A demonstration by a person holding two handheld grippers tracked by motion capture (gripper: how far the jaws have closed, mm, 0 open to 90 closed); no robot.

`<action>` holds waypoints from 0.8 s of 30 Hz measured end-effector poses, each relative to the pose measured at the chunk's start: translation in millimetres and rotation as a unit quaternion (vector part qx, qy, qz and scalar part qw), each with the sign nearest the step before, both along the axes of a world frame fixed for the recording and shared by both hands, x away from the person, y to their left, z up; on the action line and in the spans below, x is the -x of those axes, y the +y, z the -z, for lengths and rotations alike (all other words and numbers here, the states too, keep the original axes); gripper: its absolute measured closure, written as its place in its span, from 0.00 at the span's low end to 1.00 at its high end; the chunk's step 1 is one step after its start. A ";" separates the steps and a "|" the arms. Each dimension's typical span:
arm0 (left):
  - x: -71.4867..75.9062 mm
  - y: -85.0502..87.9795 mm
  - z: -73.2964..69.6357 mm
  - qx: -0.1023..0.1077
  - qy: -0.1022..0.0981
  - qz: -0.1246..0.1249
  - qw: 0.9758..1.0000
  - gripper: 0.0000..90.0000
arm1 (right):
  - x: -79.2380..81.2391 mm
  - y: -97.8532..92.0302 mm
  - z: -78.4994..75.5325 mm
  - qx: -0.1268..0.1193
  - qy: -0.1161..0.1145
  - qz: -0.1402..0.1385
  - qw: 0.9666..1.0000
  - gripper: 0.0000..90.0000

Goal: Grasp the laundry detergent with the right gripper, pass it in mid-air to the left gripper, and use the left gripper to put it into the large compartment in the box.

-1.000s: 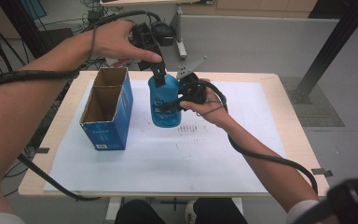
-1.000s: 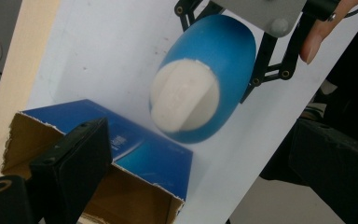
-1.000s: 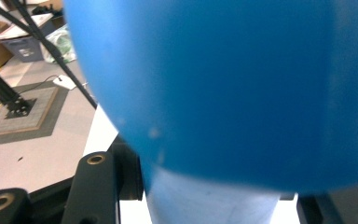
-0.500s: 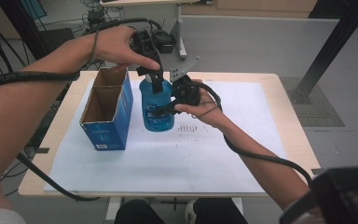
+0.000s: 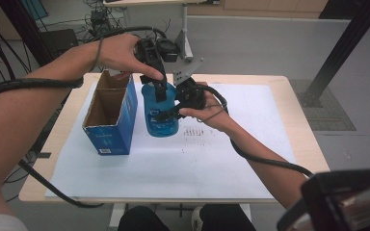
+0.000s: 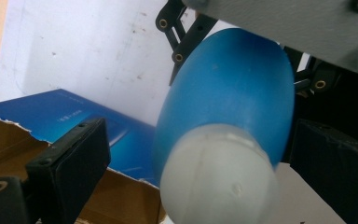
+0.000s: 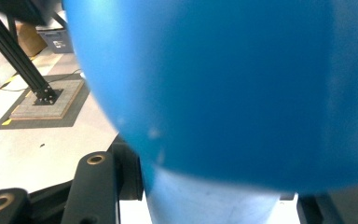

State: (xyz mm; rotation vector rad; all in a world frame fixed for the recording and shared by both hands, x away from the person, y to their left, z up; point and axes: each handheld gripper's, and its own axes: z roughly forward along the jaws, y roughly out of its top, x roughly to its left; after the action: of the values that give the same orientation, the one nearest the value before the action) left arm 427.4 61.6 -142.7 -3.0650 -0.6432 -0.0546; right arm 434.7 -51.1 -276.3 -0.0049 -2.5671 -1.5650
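Observation:
A blue bottle [image 5: 161,120] with a whitish cap [image 6: 219,186] stands on the white paper, right beside an open blue cardboard box [image 5: 108,120]. My right gripper [image 5: 167,112] comes in from the right and is shut on the bottle's side; in the right gripper view the blue body [image 7: 223,84] sits between its jaws [image 7: 214,198]. My left gripper [image 5: 160,91] reaches down from above the bottle's top. Its jaws [image 6: 205,149] stand open on either side of the cap, with a gap at the left jaw.
The box [image 6: 74,116] is open at the top, with torn flaps. White paper [image 5: 173,168] covers most of the wooden table [image 5: 298,125]. A black post [image 5: 337,48] rises beyond the right corner. Cables trail off the left edge.
The bottle and both grippers have shifted slightly left, closer to the box. The left gripper's jaws sit a little lower over the bottle's top.

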 end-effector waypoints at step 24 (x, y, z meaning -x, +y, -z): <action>-1.0 -5.9 5.7 -0.001 0.009 0.012 1.000 0.07 | -0.9 -6.2 -4.3 -0.007 -0.001 0.003 1.000 0.49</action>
State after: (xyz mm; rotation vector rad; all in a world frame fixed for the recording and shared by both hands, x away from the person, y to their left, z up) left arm 428.3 55.7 -148.4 -3.0675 -0.6052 -0.0291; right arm 435.5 -57.3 -272.0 -0.0111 -2.5598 -1.5860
